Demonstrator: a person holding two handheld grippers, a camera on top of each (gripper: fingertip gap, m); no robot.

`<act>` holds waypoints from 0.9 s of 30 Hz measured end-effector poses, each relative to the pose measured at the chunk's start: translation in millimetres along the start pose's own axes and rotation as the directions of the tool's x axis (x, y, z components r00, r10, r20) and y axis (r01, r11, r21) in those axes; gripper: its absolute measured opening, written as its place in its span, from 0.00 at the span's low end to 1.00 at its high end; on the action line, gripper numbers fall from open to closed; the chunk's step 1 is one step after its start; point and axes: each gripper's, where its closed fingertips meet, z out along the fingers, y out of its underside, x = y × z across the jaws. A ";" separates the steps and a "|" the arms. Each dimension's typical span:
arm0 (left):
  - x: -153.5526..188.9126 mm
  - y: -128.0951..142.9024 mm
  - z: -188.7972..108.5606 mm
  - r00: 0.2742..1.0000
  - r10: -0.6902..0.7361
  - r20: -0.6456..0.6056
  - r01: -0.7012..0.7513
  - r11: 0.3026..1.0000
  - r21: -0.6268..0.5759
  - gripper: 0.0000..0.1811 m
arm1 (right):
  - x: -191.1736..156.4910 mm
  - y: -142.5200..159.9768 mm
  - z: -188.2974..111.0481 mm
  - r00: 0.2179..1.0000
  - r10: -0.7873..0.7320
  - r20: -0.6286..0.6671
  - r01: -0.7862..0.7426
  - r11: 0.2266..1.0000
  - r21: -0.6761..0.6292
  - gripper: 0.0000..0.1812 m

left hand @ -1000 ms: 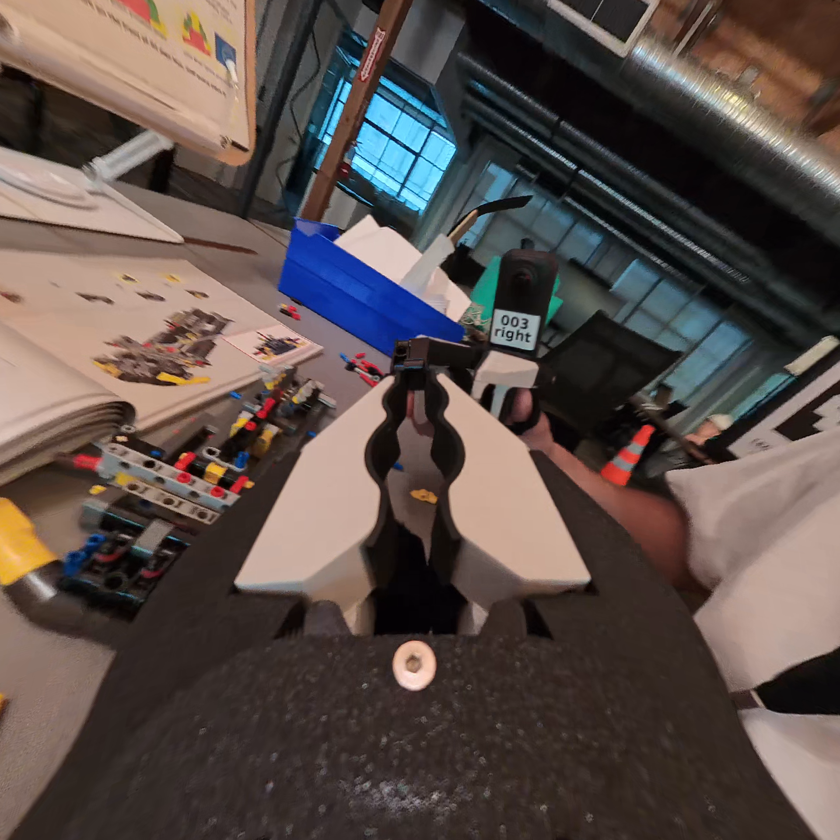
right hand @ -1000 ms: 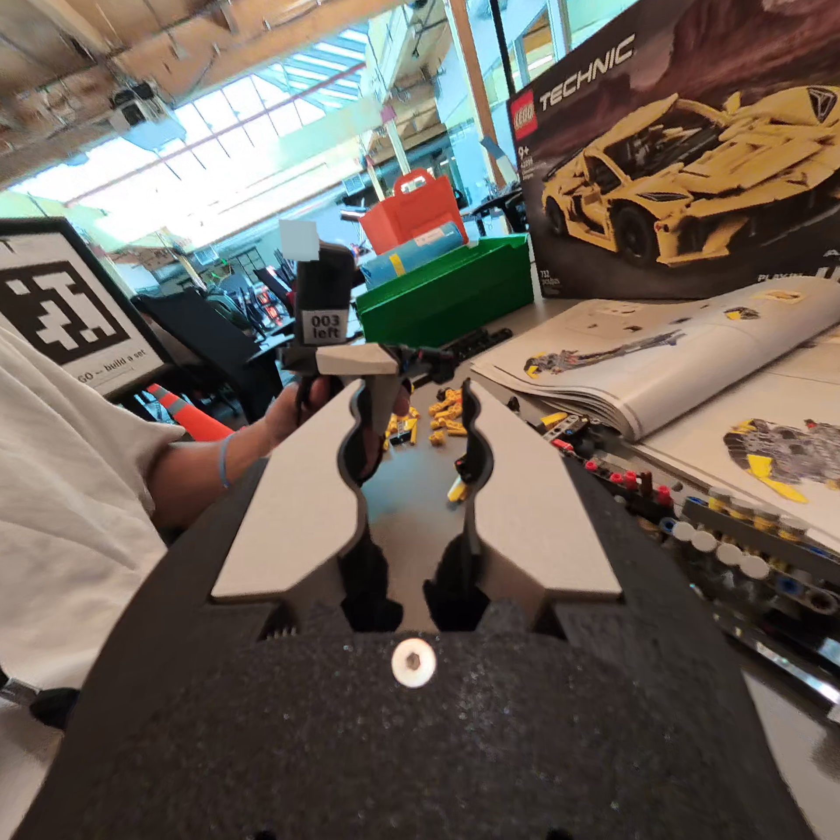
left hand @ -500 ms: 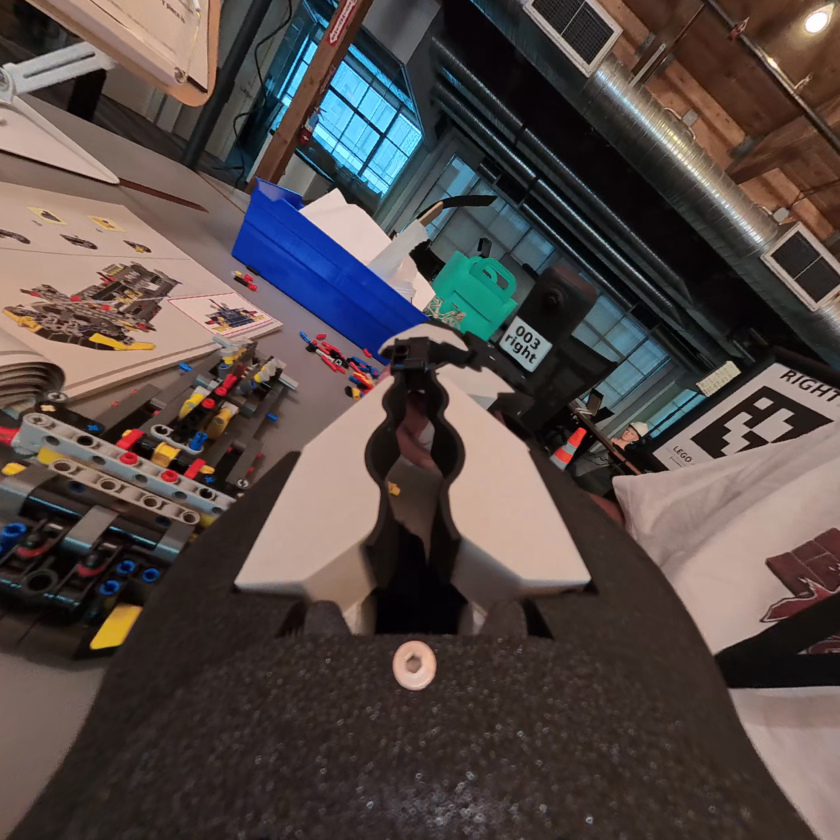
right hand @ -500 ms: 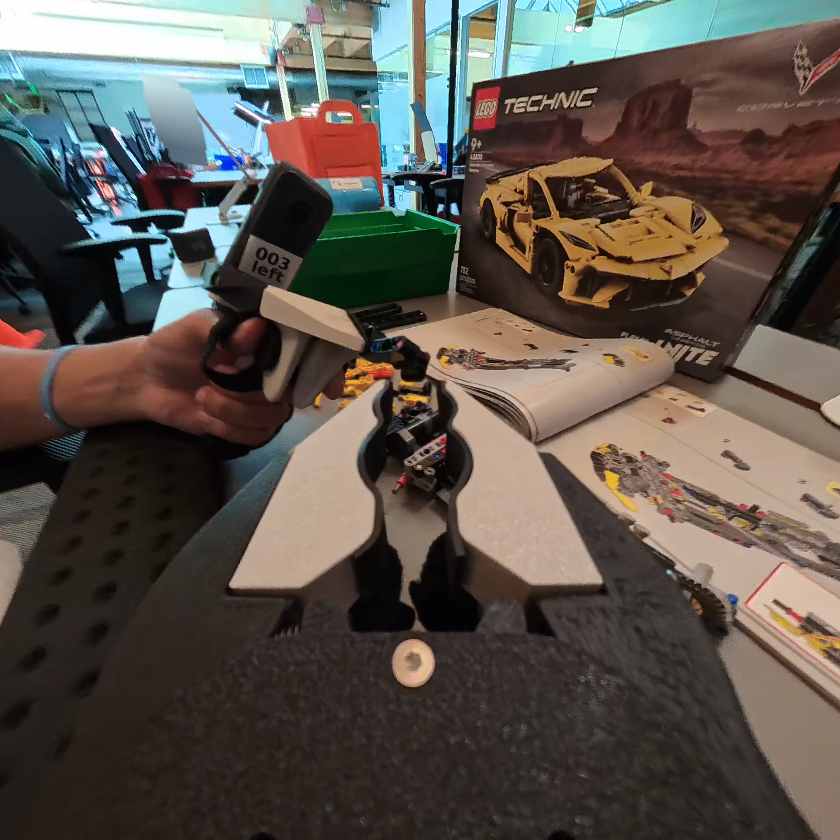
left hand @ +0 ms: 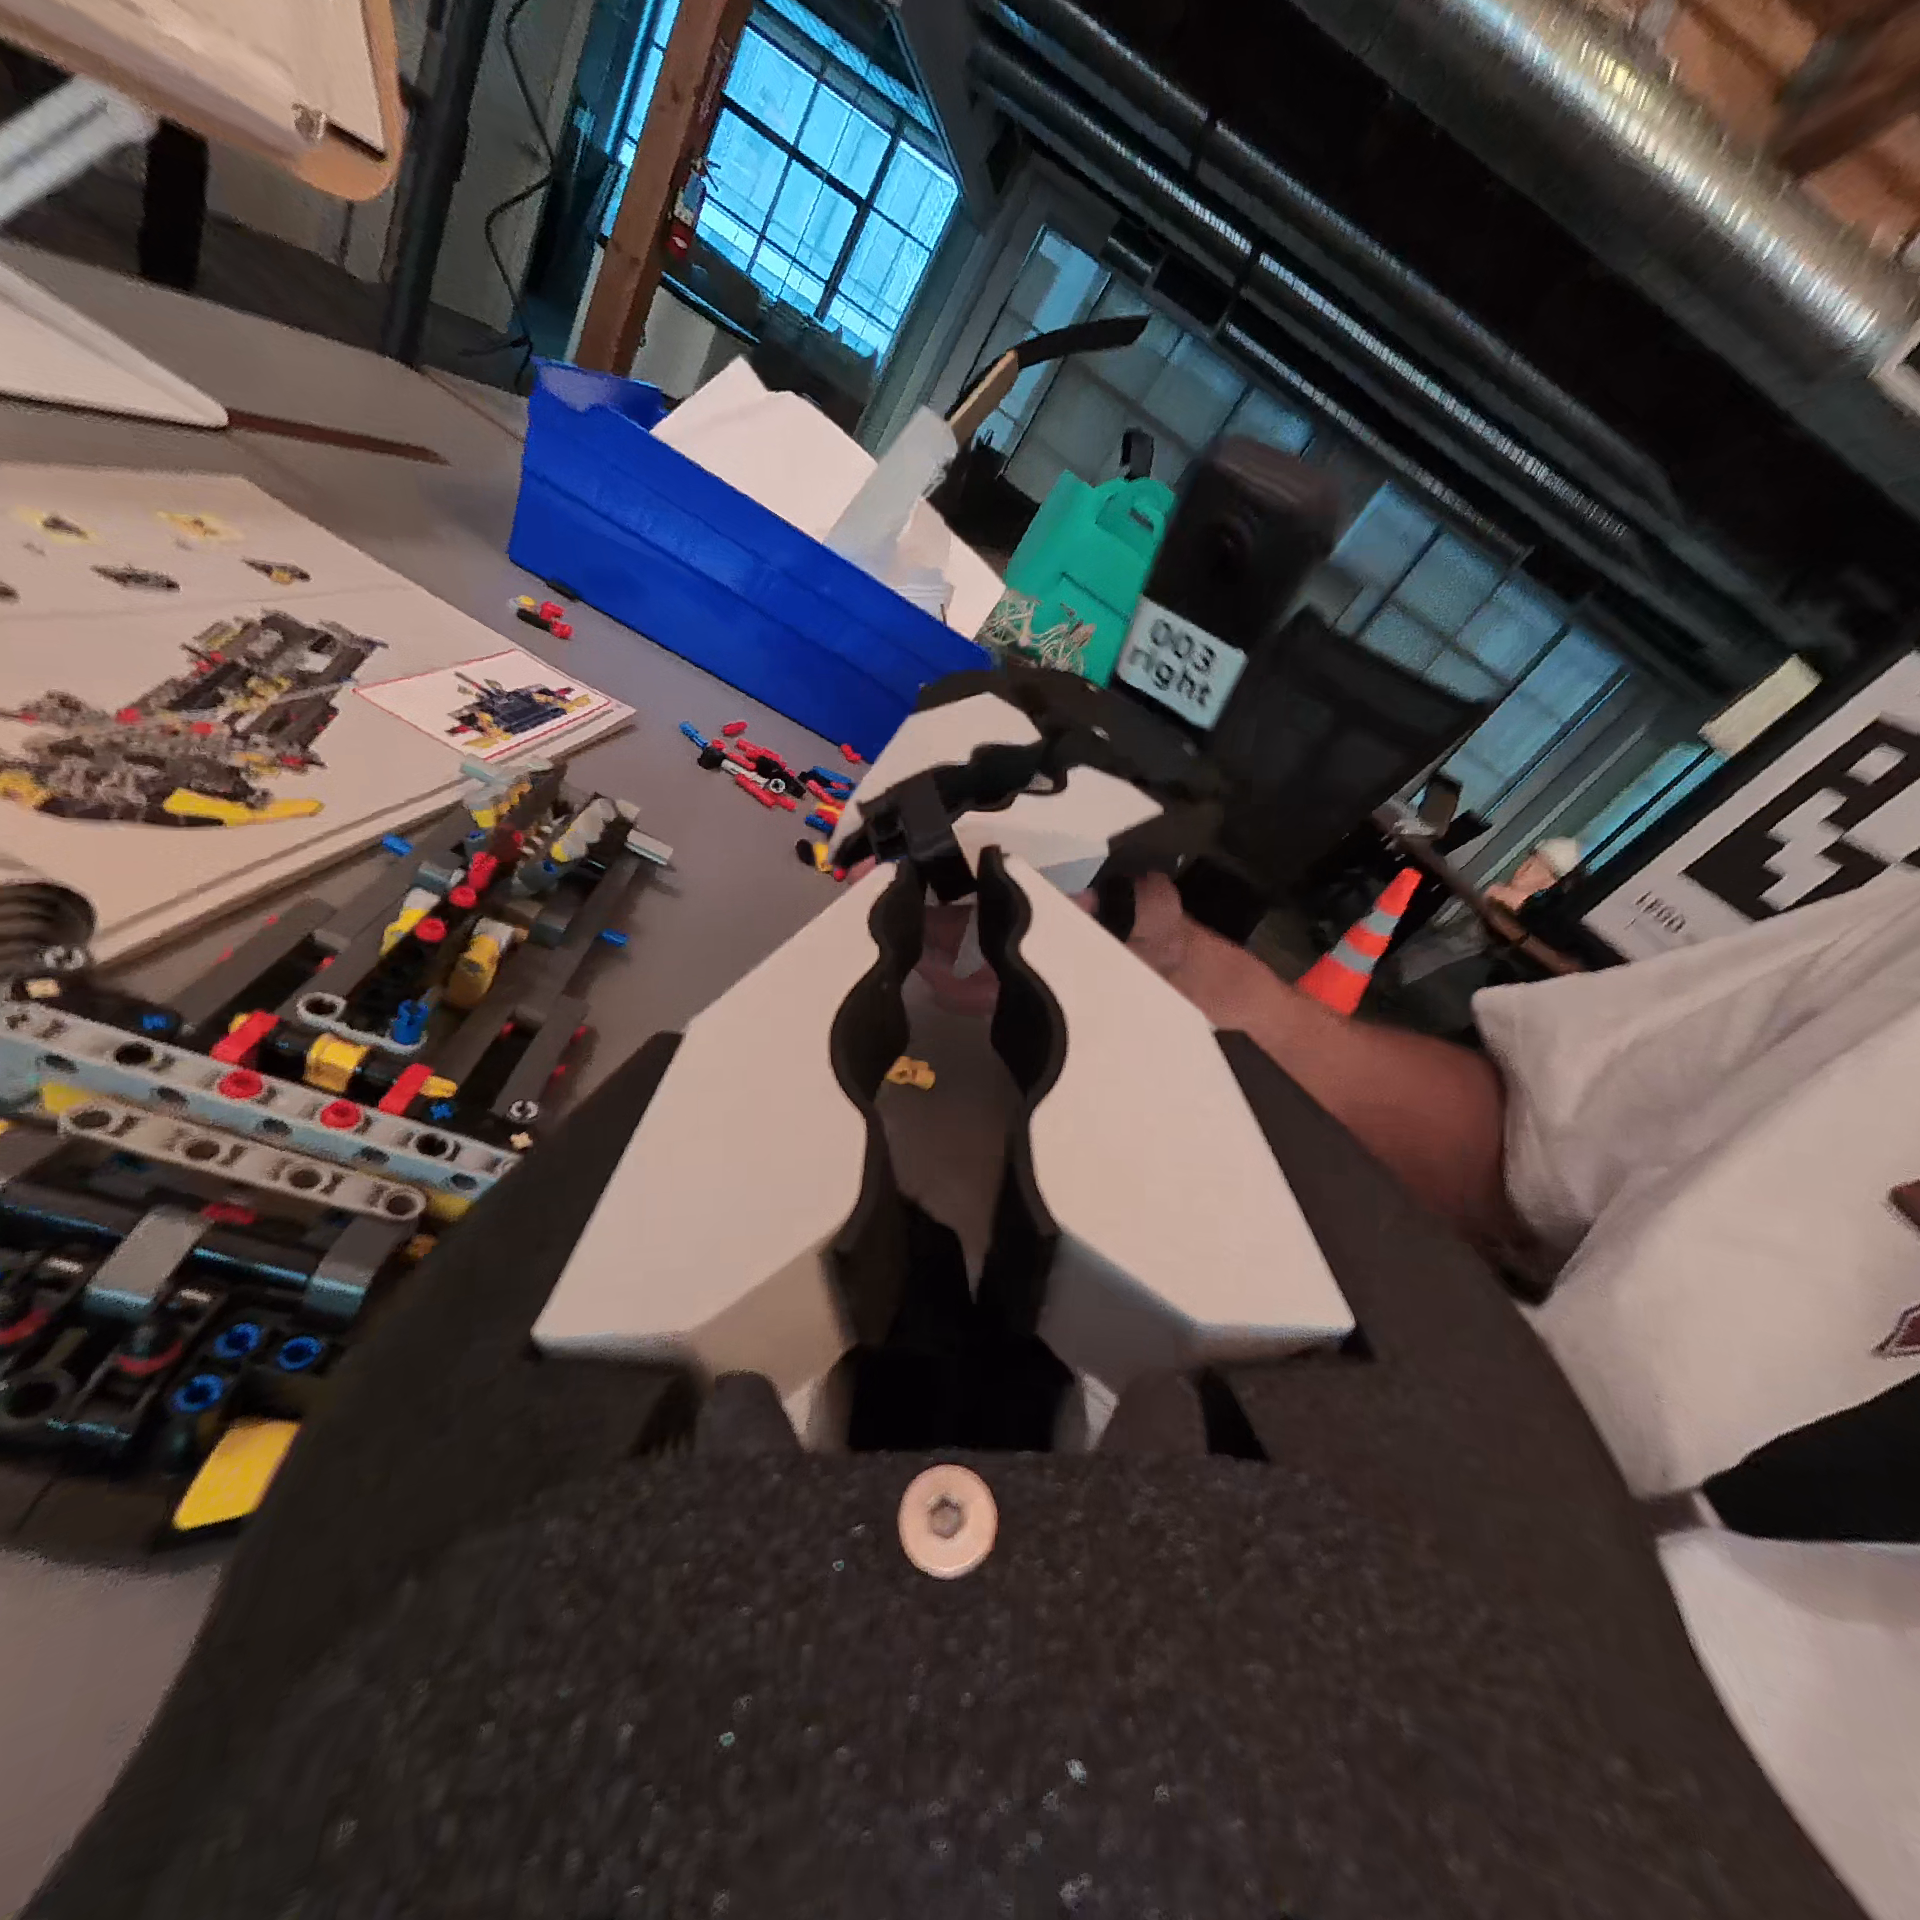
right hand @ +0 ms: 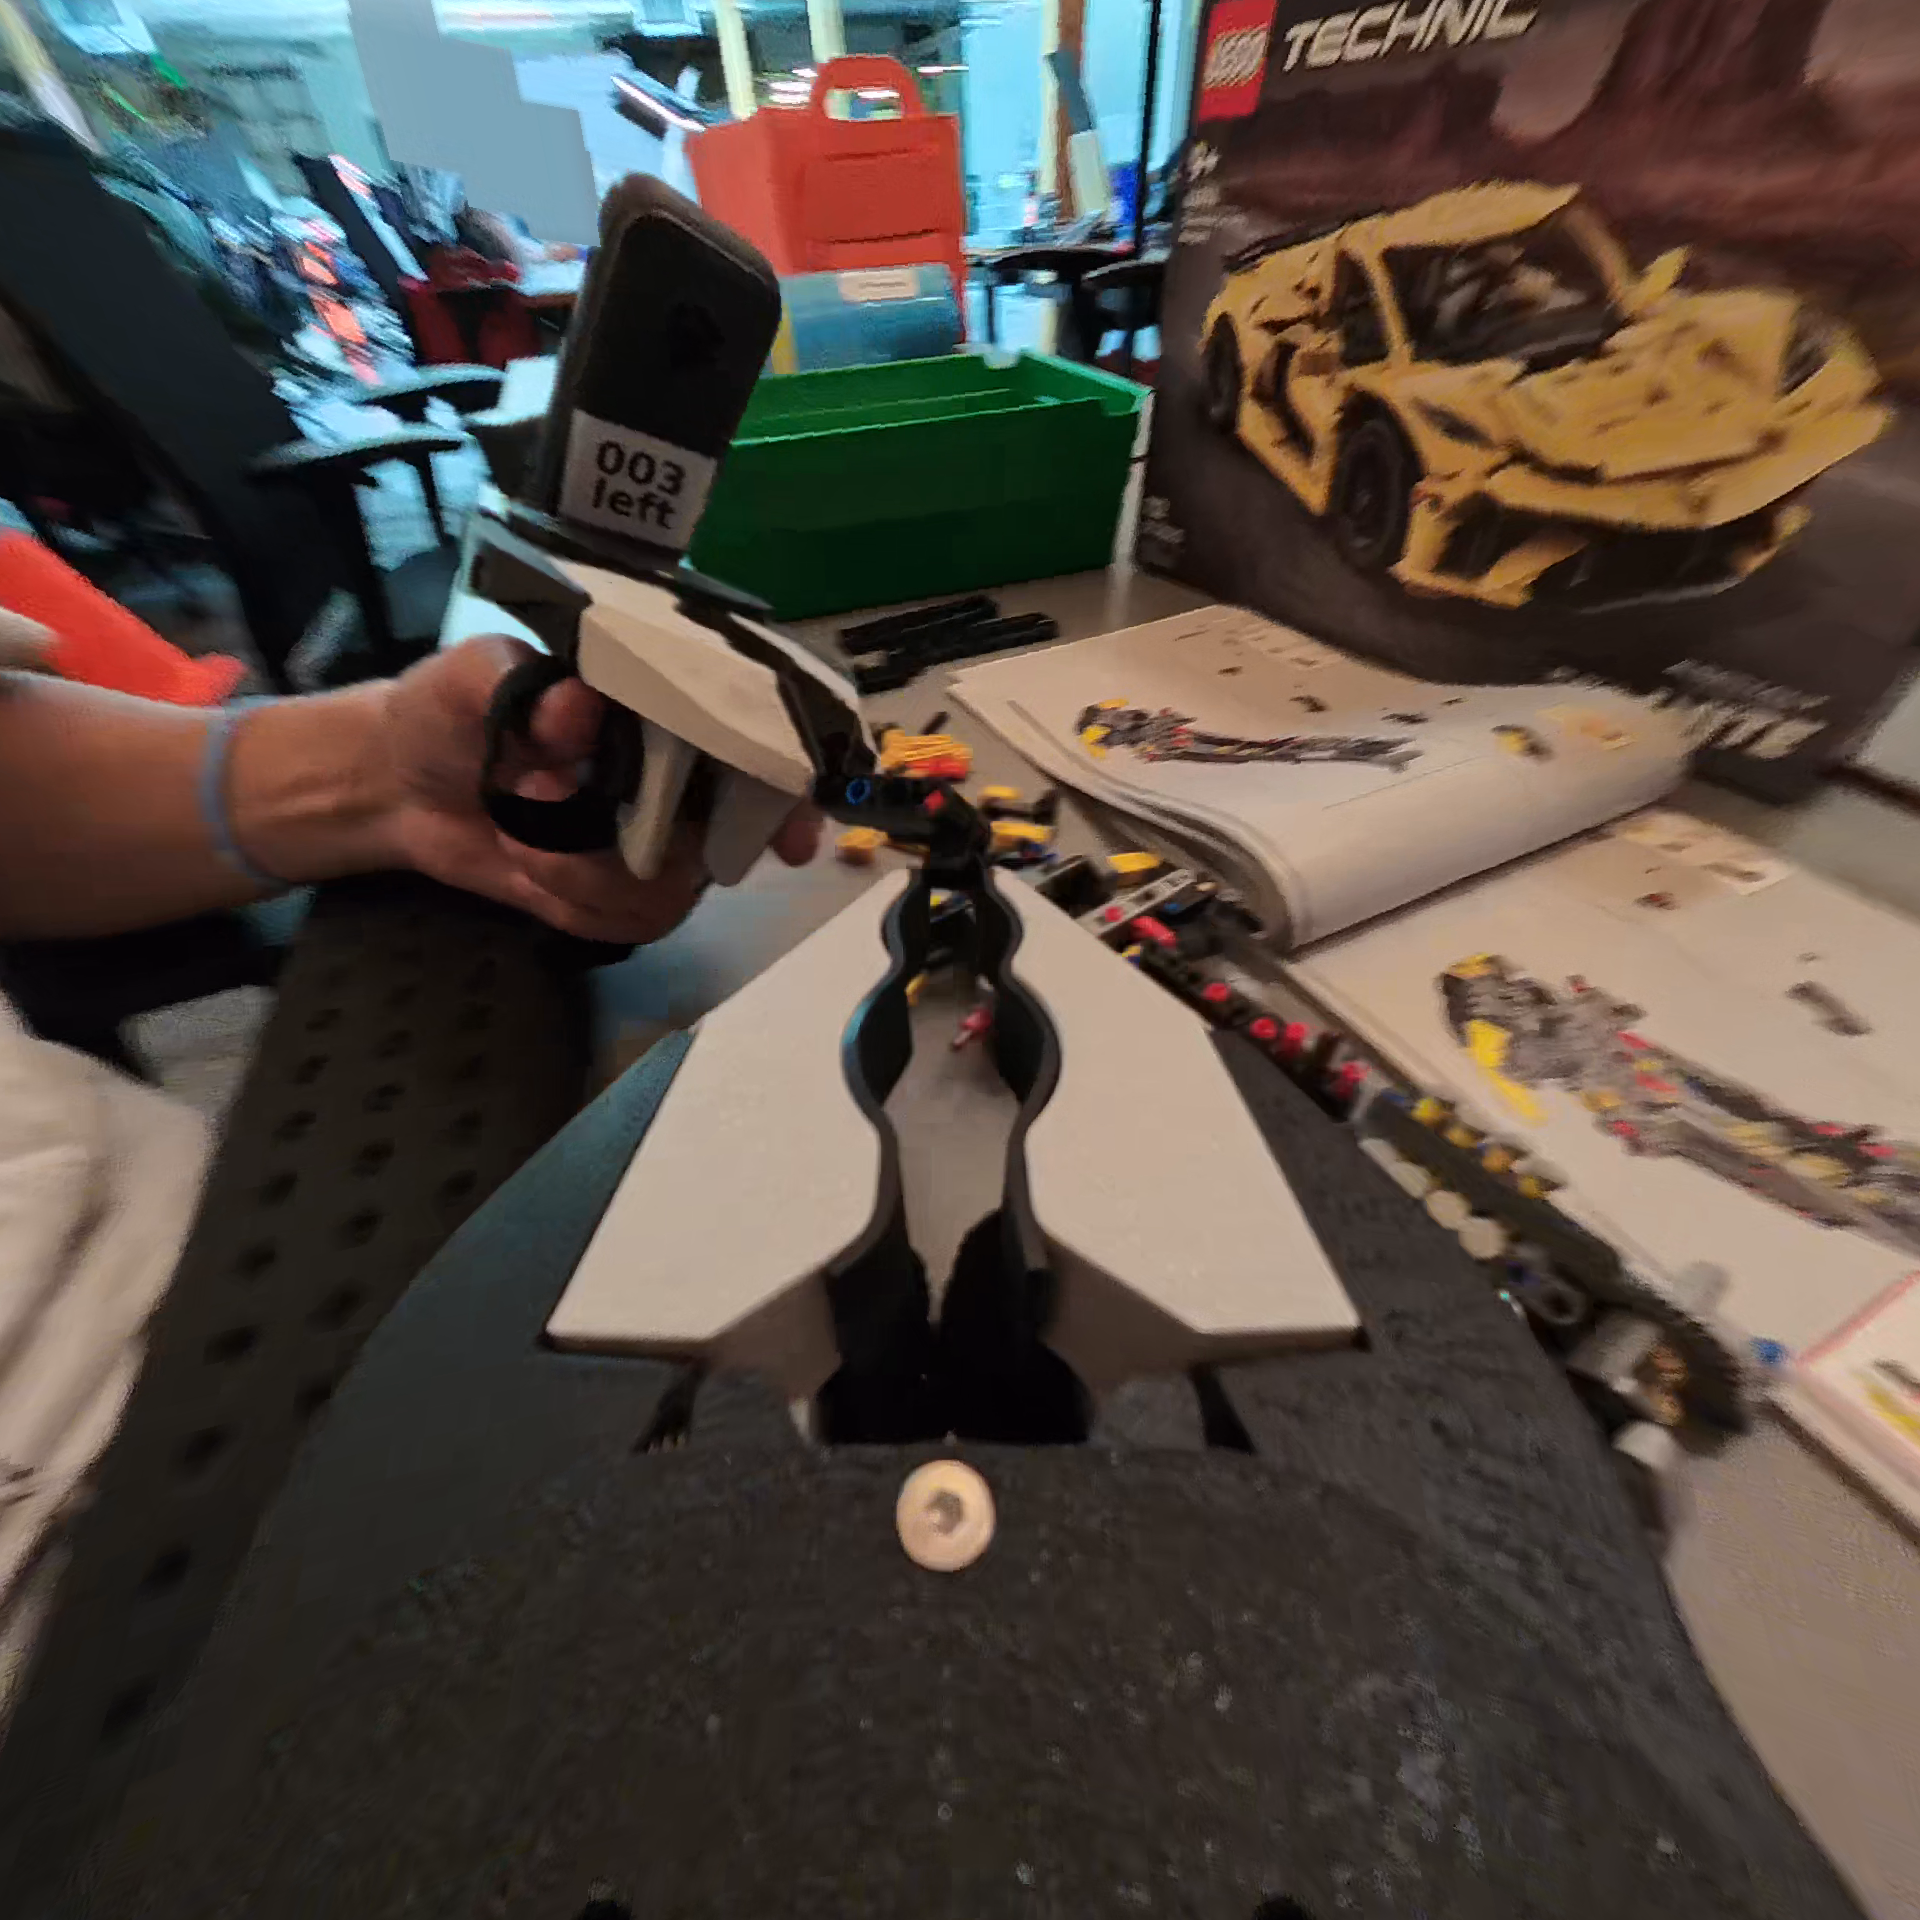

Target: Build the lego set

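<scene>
My left gripper (left hand: 940,883) is shut on a small black Technic piece (left hand: 928,836) and holds it in the air above the table. My right gripper (right hand: 948,883) is shut on the other end of the same black piece (right hand: 920,810), which carries a blue pin and a red bit. The two grippers meet tip to tip at an angle. The right gripper also shows in the left wrist view (left hand: 873,831), and the left gripper in the right wrist view (right hand: 831,779). The long part-built chassis (left hand: 260,1122) lies on the table to the left.
An open instruction booklet (left hand: 208,665) lies behind the chassis. A blue bin (left hand: 707,582) and loose red and blue pins (left hand: 769,769) sit farther back. In the right wrist view there are a green bin (right hand: 914,468), the set's box (right hand: 1558,312) and loose yellow pieces (right hand: 925,748). Only a small space, under 4 cm, lies between the two pairs of fingers.
My right gripper was open a second ago; it has swung toward the left gripper and closed on the black piece. The left gripper has stayed shut on that piece.
</scene>
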 end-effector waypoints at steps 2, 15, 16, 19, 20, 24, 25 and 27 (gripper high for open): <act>5.8 3.7 2.2 0.995 0.097 0.016 -0.096 0.995 -0.025 0.05 | -5.9 2.4 -3.9 0.990 0.094 0.109 -0.093 0.996 -0.015 0.04; -21.2 -1.6 -4.5 0.992 -0.032 0.124 0.030 0.999 0.021 0.03 | 15.5 4.3 4.2 0.981 -0.105 -0.162 0.097 0.994 -0.056 0.10; -21.3 -2.8 -4.8 0.992 -0.048 0.117 0.045 0.999 0.030 0.03 | 14.5 4.9 7.2 0.980 -0.107 -0.166 0.098 0.993 -0.063 0.12; -19.7 -0.1 -2.7 0.993 -0.063 0.097 0.062 0.998 0.018 0.03 | 17.5 5.4 10.6 0.968 -0.144 -0.207 0.128 0.988 -0.085 0.13; -18.3 -0.2 -2.1 0.994 -0.067 0.087 0.066 0.998 0.018 0.03 | 17.5 3.8 10.2 0.964 -0.157 -0.213 0.143 0.986 -0.080 0.11; -12.3 4.9 2.9 0.996 -0.074 0.047 0.075 0.997 -0.017 0.03 | 17.8 0.7 5.5 0.946 -0.229 -0.231 0.215 0.973 -0.084 0.04; -9.4 6.2 4.4 0.998 -0.060 0.036 0.061 0.998 -0.031 0.03 | 16.1 -0.7 3.7 0.947 -0.236 -0.217 0.225 0.971 -0.075 0.04; 0.3 10.2 6.3 1.000 -0.003 -0.002 0.003 0.998 -0.068 0.04 | 8.5 3.8 2.1 0.979 -0.168 -0.115 0.161 0.985 -0.062 0.04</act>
